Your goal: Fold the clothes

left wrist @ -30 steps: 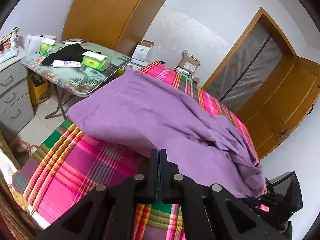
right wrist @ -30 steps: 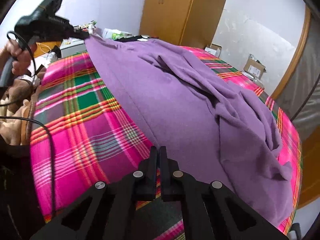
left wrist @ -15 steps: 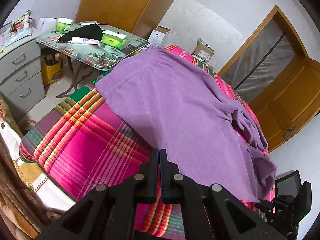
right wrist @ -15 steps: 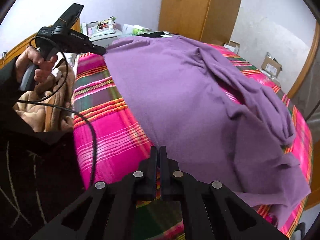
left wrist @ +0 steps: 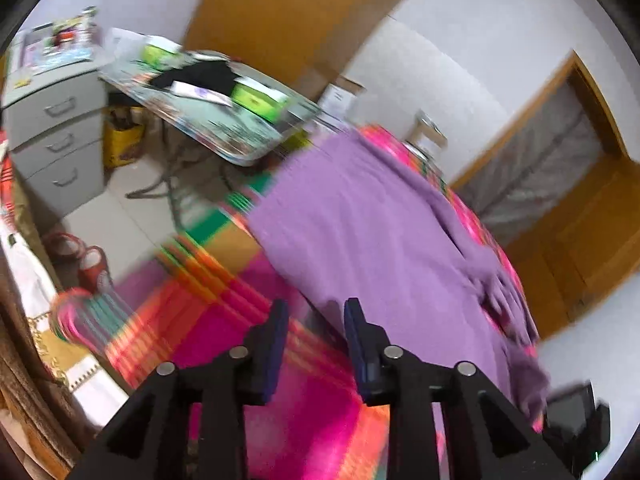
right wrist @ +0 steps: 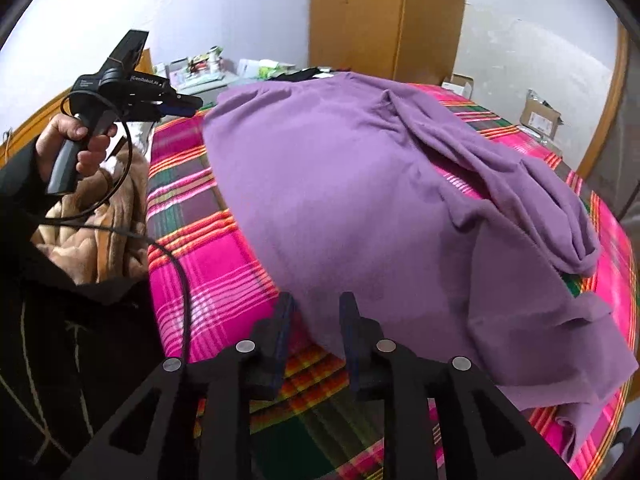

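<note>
The left tool [left wrist: 316, 312] is seen with its jaws opening, nothing gripped between them; a purple garment [left wrist: 360, 232] is spread on a plaid-covered bed [left wrist: 224, 304]; a cluttered table [left wrist: 224, 132] is shown beyond; the view is blurred.

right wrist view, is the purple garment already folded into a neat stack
No, the purple garment lies spread and rumpled across the plaid bedspread, with one bunched sleeve trailing on the right side.

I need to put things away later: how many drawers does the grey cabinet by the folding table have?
3 show on the grey cabinet, stacked: top drawer, middle drawer, bottom drawer. The picture is blurred and the cabinet's left side is cut off, so more may be hidden.
</note>
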Demonstrator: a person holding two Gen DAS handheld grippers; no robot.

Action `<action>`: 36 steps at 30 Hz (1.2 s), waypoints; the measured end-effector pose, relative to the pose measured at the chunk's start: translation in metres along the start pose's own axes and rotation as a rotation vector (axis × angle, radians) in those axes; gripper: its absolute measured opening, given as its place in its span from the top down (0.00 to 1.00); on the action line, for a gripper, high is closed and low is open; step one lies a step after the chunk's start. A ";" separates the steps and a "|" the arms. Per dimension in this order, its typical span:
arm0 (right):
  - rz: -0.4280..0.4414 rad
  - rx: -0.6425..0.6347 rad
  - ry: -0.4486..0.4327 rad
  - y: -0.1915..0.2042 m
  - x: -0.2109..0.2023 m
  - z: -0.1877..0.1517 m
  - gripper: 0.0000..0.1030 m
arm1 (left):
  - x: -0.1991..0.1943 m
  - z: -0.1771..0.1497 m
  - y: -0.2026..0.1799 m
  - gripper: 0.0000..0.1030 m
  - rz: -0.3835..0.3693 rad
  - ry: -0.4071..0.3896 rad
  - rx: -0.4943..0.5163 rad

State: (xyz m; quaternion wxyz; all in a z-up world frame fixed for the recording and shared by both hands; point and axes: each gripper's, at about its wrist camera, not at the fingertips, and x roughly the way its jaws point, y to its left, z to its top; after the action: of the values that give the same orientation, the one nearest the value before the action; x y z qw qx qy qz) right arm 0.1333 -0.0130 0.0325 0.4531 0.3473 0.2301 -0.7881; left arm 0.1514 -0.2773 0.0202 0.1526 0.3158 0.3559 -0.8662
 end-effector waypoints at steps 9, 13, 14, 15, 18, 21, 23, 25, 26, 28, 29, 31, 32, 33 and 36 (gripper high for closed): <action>-0.022 0.036 -0.010 -0.007 0.001 0.001 0.76 | 0.035 0.036 0.023 0.66 0.021 -0.029 -0.044; -0.027 0.054 0.000 -0.010 0.006 0.001 0.76 | 0.041 0.036 0.018 0.66 -0.016 -0.027 -0.029; -0.029 0.054 0.001 -0.010 0.006 0.001 0.76 | 0.042 0.036 0.016 0.69 -0.015 -0.030 -0.022; -0.030 0.054 0.002 -0.010 0.007 0.001 0.76 | 0.041 0.035 0.014 0.76 -0.006 -0.032 -0.011; -0.035 0.058 0.002 -0.011 0.008 0.003 0.76 | 0.035 0.033 0.012 0.91 0.016 -0.046 0.010; -0.049 0.066 -0.001 -0.013 0.008 0.005 0.76 | 0.022 0.035 0.013 0.92 0.034 -0.079 0.020; -0.065 0.077 -0.008 -0.016 0.007 0.006 0.76 | 0.009 0.036 0.016 0.92 0.050 -0.101 0.023; -0.076 0.097 -0.016 -0.020 0.005 0.007 0.76 | 0.000 0.039 0.021 0.92 0.053 -0.108 0.021; -0.081 0.107 -0.020 -0.022 0.005 0.007 0.76 | -0.003 0.040 0.024 0.92 0.060 -0.104 0.023; -0.091 0.127 -0.023 -0.027 0.004 0.007 0.76 | -0.002 0.043 0.030 0.92 0.073 -0.092 0.026; -0.097 0.142 -0.024 -0.030 0.005 0.007 0.76 | 0.000 0.044 0.033 0.92 0.080 -0.085 0.025; -0.104 0.167 -0.025 -0.035 0.005 0.007 0.76 | 0.010 0.045 0.040 0.92 0.091 -0.059 0.021; -0.108 0.185 -0.026 -0.039 0.005 0.007 0.76 | 0.015 0.046 0.042 0.92 0.094 -0.042 0.021; -0.108 0.199 -0.027 -0.042 0.005 0.007 0.76 | 0.018 0.046 0.043 0.92 0.095 -0.031 0.024; -0.102 0.229 -0.025 -0.048 0.004 0.005 0.76 | 0.027 0.048 0.045 0.90 0.096 0.003 0.033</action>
State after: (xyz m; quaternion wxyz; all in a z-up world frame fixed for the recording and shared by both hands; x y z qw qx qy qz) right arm 0.0886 0.0048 0.0351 0.3728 0.3750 0.1505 -0.8353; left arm 0.1318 -0.3445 0.0054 0.1883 0.3363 0.3261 -0.8632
